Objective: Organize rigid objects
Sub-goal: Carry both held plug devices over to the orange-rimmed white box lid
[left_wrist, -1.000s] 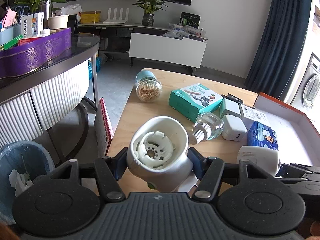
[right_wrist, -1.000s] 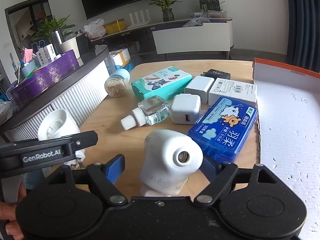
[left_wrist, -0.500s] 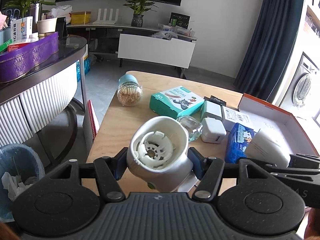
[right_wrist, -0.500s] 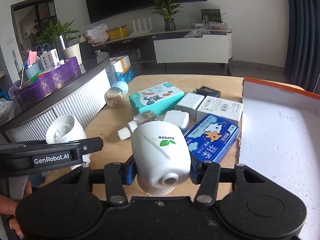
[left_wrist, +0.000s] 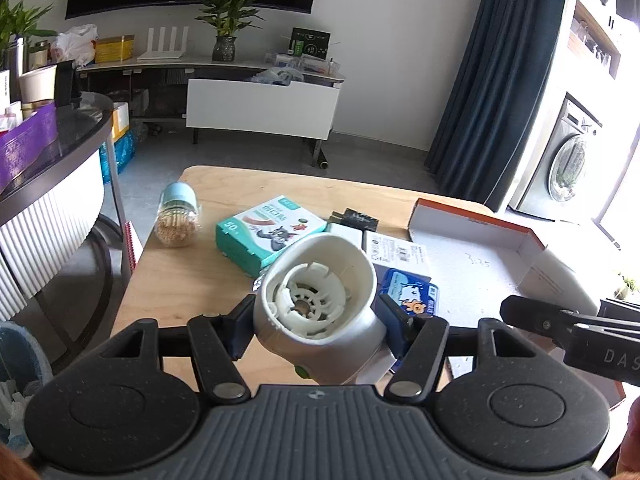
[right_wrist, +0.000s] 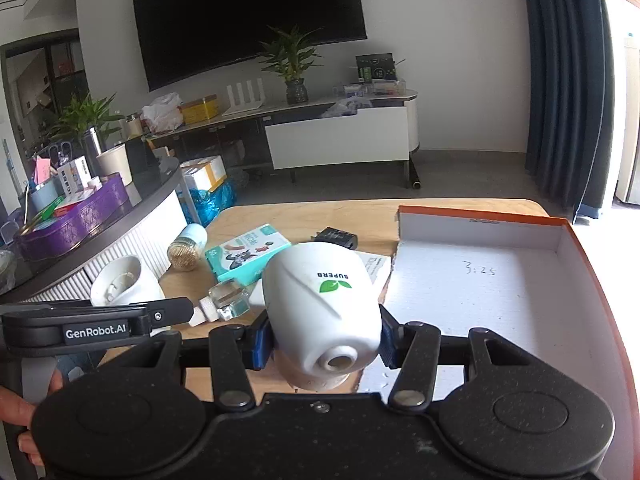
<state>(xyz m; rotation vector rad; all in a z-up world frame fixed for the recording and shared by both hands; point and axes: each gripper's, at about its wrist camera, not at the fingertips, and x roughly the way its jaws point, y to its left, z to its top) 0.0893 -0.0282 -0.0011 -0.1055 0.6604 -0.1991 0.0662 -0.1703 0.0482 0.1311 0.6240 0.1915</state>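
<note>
In the left wrist view, the left gripper (left_wrist: 316, 330) is clamped on a white plastic cup-shaped housing (left_wrist: 318, 304) at lower centre of the frame. Its open mouth faces the camera and tips toward the upper right, showing a ribbed, slotted insert inside; its long axis runs roughly along the fingers, away from the lens and slightly down. The blue pads (left_wrist: 240, 330) press its lower body from both sides, so the housing sits squarely between the fingers, above the wooden table (left_wrist: 176, 276).

In the right wrist view, the right gripper (right_wrist: 322, 340) grips a white domed housing (right_wrist: 324, 304) marked "SUPERB" with a green leaf, the lettering upside down. Its narrow end, with a small round opening, points at the camera and slightly down; the broad rounded end points away toward the table. It lies between the fingers at centre frame, beside the near left corner of the open white box with orange rim (right_wrist: 476, 292).

The domed housing hides part of the labelled white carton and most of the teal box (right_wrist: 246, 254). A clear glass bottle (right_wrist: 224, 300) is partly covered by the left gripper's black arm, at the left of that view. In the left wrist view the cup housing cuts off the blue cartoon-printed pack (left_wrist: 410, 294) and the teal box's near corner. A toothpick jar (left_wrist: 176, 220) lies on its side at the table's left edge.
</note>
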